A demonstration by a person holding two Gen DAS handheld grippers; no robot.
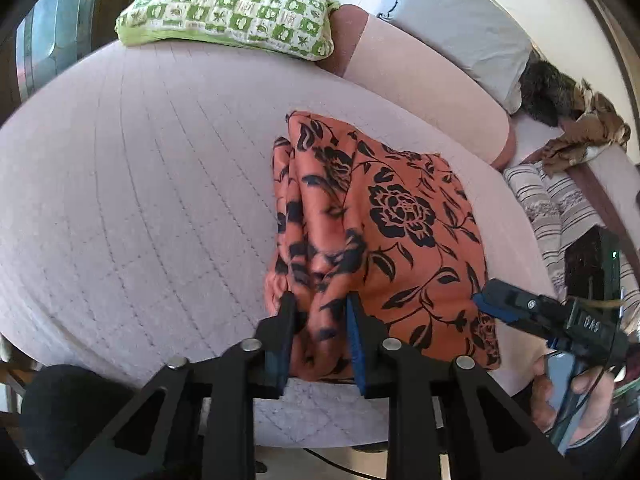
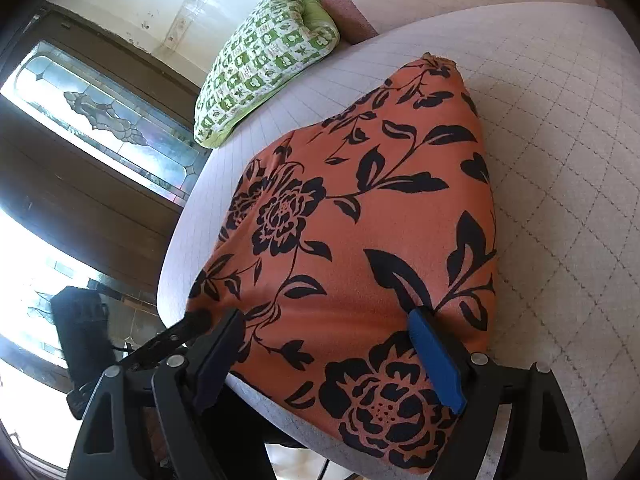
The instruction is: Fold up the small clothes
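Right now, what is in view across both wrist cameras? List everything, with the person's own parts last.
floral garment: one, orange with black flowers, partly folded at the bed's near edge
quilted bed cover: one, pale lilac, beneath the garment
patterned pillow: one, green and white, far end
bolster: one, pink, behind the garment
grey pillow: one, far right
striped cloth: one, white and dark, right
window: one, patterned glass, dark frame
left gripper: fingers closed on a garment fold
right gripper: fingers wide apart over the garment
hand: one, holding the right gripper
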